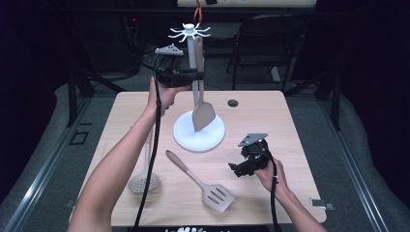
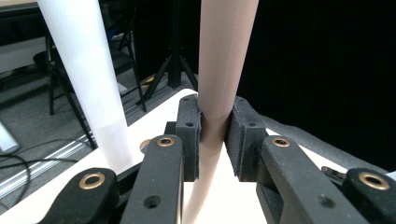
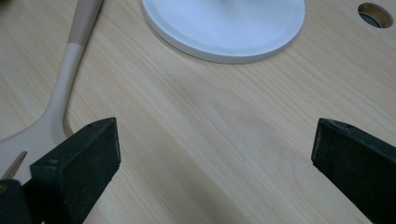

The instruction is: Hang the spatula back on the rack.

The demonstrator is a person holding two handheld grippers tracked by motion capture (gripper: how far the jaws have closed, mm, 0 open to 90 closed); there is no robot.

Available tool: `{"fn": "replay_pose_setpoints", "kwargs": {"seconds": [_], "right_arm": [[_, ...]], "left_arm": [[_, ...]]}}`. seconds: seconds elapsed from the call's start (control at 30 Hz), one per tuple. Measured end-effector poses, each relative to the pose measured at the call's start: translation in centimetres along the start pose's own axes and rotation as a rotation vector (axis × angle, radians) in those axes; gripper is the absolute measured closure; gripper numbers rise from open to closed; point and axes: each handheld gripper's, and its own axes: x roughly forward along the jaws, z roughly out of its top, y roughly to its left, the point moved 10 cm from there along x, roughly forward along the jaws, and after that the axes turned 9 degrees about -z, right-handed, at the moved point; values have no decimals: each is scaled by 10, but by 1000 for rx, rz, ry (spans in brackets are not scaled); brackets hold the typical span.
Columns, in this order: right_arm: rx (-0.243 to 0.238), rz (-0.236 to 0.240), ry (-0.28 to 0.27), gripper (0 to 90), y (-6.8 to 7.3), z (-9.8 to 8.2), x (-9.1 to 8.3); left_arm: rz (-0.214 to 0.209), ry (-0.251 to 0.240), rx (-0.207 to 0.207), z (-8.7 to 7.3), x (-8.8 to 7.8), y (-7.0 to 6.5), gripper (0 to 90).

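Note:
A white utensil stand (image 1: pixel 186 134) with a ring of hooks (image 1: pixel 189 31) on top rises at the table's middle. A beige solid spatula (image 1: pixel 203 116) hangs upright beside the stand's pole (image 2: pixel 88 79), blade down over the round base. My left gripper (image 1: pixel 196 75) is shut on the spatula's handle (image 2: pixel 224 56), with the pads pressed on both sides of it (image 2: pixel 215 126). Whether the handle's top sits on a hook I cannot tell. My right gripper (image 1: pixel 237 169) is low over the table at the right, open (image 3: pixel 215 149) with only bare wood between its jaws.
A beige slotted turner (image 1: pixel 212 191) lies in front of the stand, its handle (image 3: pixel 70 60) left of my right gripper. A perforated skimmer (image 1: pixel 143 182) lies at the front left under the left forearm. A cable hole (image 1: pixel 233 103) sits behind the base (image 3: pixel 224 23).

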Motion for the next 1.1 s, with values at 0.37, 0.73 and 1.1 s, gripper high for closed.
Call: {"fn": "replay_pose_setpoints", "kwargs": {"seconds": [0.37,0.73,1.1], "right_arm": [[-1,3,-1,11,1,0,1],[-11,7,14,11,2,-2,2],[-17,12,21,12,3,-3,2]], "left_arm": [[-48,-16,-42,-4,2,4,760],[18,-27,-64,-6,-3,22,739],[15,-30,-72,-8,-4,20,729]]}}
